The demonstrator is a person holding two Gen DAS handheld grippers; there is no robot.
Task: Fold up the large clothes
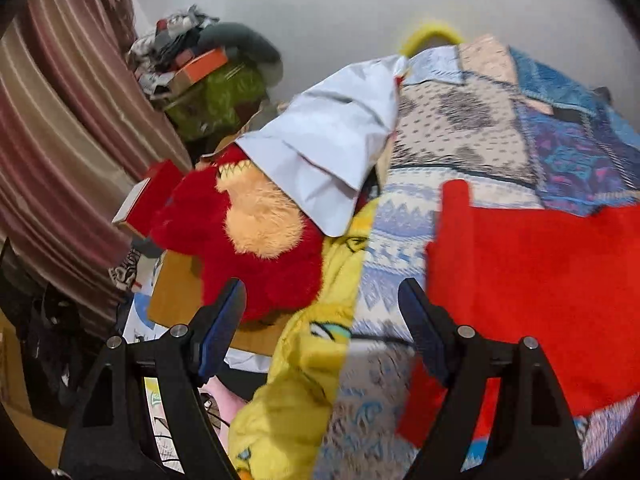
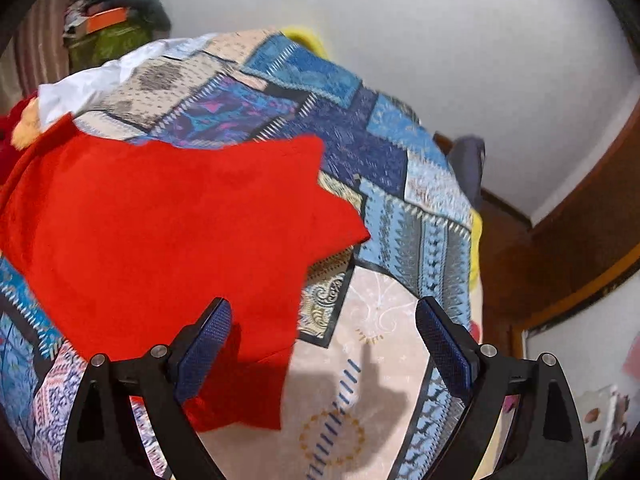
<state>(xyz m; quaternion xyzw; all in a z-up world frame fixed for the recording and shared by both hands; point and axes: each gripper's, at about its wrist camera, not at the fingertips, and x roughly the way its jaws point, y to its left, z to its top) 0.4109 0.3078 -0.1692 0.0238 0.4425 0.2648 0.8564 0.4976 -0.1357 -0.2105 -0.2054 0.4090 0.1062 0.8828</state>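
Observation:
A red garment [image 1: 536, 264] lies spread on a patchwork bedspread [image 1: 472, 136]. In the right wrist view the same red garment [image 2: 160, 216] covers the left half of the bedspread [image 2: 360, 152], with a corner pointing right. My left gripper [image 1: 322, 296] is open and empty, above the bed's left edge, with the garment's left edge beside its right finger. My right gripper [image 2: 324, 316] is open and empty, above the garment's lower right edge.
A red plush toy [image 1: 248, 232] and a pale grey cloth [image 1: 332, 140] lie left of the bed. A yellow printed blanket [image 1: 316, 344] hangs at the bed's left edge. A striped curtain [image 1: 60, 128] and piled clutter [image 1: 200, 64] stand at left. A wooden frame [image 2: 568, 240] stands right.

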